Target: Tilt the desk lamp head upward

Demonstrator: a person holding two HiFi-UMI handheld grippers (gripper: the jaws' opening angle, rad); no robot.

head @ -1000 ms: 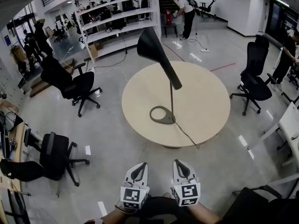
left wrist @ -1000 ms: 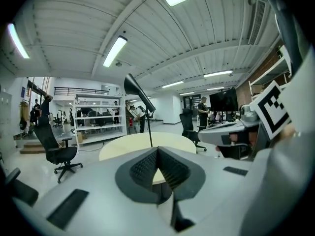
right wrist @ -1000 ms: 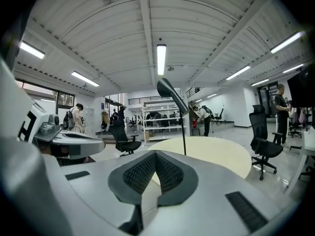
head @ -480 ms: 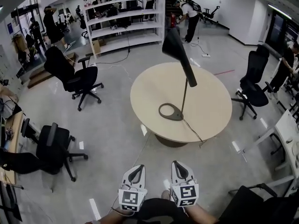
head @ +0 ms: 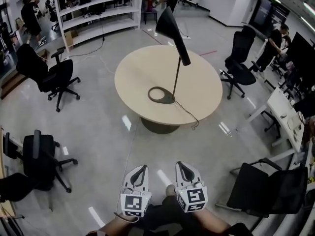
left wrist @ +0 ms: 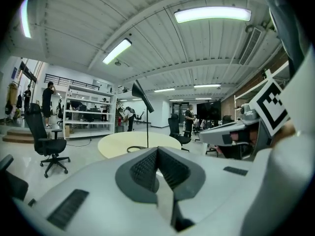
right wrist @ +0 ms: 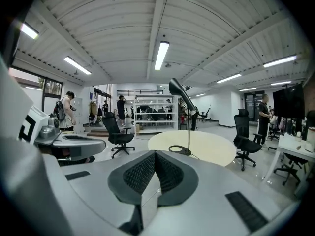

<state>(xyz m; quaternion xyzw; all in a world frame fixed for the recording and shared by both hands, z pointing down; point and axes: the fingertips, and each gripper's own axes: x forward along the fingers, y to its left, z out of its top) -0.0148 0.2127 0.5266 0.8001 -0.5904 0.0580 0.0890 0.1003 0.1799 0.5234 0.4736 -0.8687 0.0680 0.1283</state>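
the view has swung and drifted over the last second: the pale beige round worktop [head: 138, 73] has slid from right of centre to the upper middle of the head view, and the white shelving now sits in the upper left corner, so the person seems to be walking toward the worktop while turning. the black desk lamp [head: 177, 45] stands on it near the middle, its flat ring base [head: 169, 99] on the surface and its long cone-shaped head [head: 170, 28] slanting toward the top of the frame. that slant looks the same as before, so the head is untouched. the left hand-held gripper [head: 141, 167] and the right hand-held gripper [head: 181, 164] still ride side by side at the bottom centre, well apart from the lamp with bare grey floor between. each gripper view shows its ribbed pads pressed together with nothing between them, and the lamp small beyond them. the tilting has likely not begun; this looks like the approach. judging from here, one hand-held gripper must spread its jaws before it can take the head and raise it.
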